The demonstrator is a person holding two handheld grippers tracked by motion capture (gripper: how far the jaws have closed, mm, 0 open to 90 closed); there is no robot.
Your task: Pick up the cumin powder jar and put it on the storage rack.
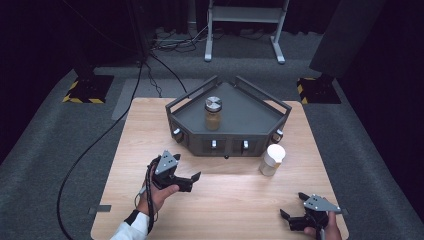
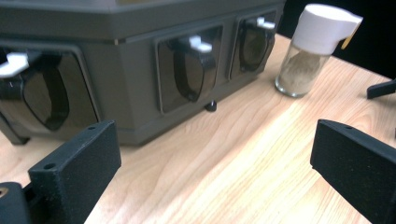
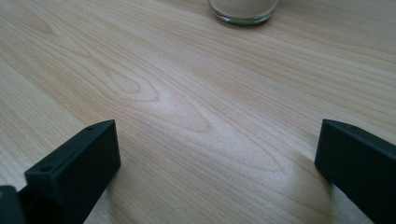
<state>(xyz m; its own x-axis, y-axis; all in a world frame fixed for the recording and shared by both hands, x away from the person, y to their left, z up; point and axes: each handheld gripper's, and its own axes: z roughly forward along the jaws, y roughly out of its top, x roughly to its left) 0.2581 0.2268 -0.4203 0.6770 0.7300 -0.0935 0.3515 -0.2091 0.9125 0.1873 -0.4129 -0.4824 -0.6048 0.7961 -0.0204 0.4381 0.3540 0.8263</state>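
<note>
The white-capped spice jar [image 1: 272, 159] is seen upright on the table [image 1: 220, 210], just in front of the grey rack [image 1: 227, 120] near its right corner, with a second jar with a metal lid [image 1: 213, 113] standing inside the rack. Both the left gripper [image 1: 192, 178] and the right gripper [image 1: 292, 206] are held with fingers [image 2: 74, 172] spread wide and nothing between them; the right one sits near the table's front edge, well apart from the jar. The jar is judged tall and narrow, so it could be tipped if it is struck high by one finger before the other is in place. Glass walls may slip if gripped near the cap, and the rack's front could be knocked if the approach is made too far forward
</note>
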